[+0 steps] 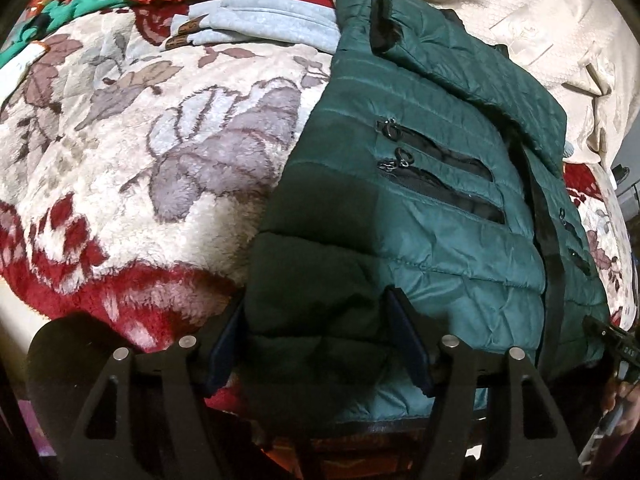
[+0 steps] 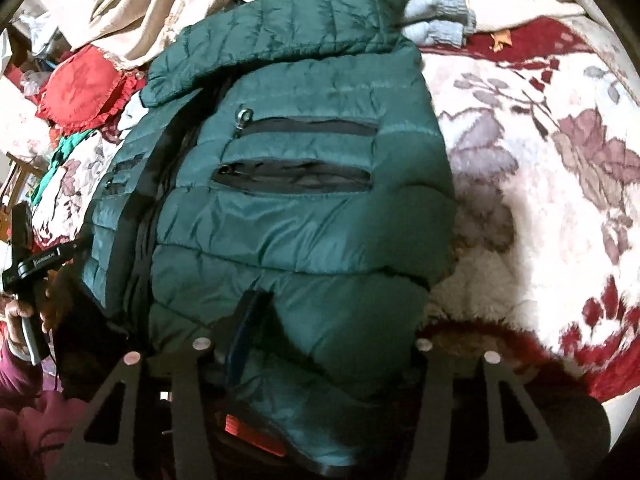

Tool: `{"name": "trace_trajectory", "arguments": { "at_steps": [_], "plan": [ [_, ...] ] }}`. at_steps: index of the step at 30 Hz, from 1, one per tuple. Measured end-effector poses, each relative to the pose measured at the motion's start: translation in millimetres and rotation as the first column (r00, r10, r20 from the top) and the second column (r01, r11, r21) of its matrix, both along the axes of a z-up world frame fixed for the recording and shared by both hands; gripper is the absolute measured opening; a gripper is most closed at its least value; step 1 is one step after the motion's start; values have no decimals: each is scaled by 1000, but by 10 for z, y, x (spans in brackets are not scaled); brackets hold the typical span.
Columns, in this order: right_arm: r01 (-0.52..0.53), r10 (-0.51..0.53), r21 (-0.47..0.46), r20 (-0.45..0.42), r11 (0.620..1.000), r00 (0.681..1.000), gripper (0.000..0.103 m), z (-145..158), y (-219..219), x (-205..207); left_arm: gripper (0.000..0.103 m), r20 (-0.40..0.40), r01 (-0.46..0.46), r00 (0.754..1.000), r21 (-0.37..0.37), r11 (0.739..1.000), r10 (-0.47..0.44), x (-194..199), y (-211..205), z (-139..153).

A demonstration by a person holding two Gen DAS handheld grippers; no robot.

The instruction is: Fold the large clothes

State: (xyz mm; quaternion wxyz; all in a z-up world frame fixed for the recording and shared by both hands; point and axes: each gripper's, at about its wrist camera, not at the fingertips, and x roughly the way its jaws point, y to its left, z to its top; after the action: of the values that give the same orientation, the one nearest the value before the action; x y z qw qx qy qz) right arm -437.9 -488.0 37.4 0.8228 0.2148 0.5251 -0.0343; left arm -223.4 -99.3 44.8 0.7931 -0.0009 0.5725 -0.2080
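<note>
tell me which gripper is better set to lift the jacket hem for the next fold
Left, probably: the left gripper has both fingers around the green jacket hem, while only one finger of the right gripper shows.

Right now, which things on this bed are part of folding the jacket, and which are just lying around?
Part of the job:
green jacket
left gripper, around the jacket's hem
right gripper, also at the hem
floral blanket it lies on

Lying about:
grey folded sweater
red frilly cushion
cream bedspread
green cloth

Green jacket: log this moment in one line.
green puffer jacket on floral blanket | left tongs astride hem | right tongs astride hem | pockets unzipped
</note>
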Motion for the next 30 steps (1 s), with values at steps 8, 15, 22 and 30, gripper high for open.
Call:
{"name": "trace_trajectory", "arguments": {
  "at_steps": [8,15,22,30],
  "plan": [
    [15,-15,23,3,1000,1000,49,-92,-17,-3,28,32,21,999,19,1000,-22,-55,-32,15],
    [31,-34,38,100,999,994,23,138,-92,-47,0,94,14,995,37,999,-18,-83,-37,187],
    [32,-42,50,201,998,979,21,459,-125,-8,0,192,19,981,-27,999,-13,-87,-56,593],
    [56,-70,55,313,997,947,21,788,-245,161,0,258,-2,966,-93,996,26,134,-114,939]
  ]
}}
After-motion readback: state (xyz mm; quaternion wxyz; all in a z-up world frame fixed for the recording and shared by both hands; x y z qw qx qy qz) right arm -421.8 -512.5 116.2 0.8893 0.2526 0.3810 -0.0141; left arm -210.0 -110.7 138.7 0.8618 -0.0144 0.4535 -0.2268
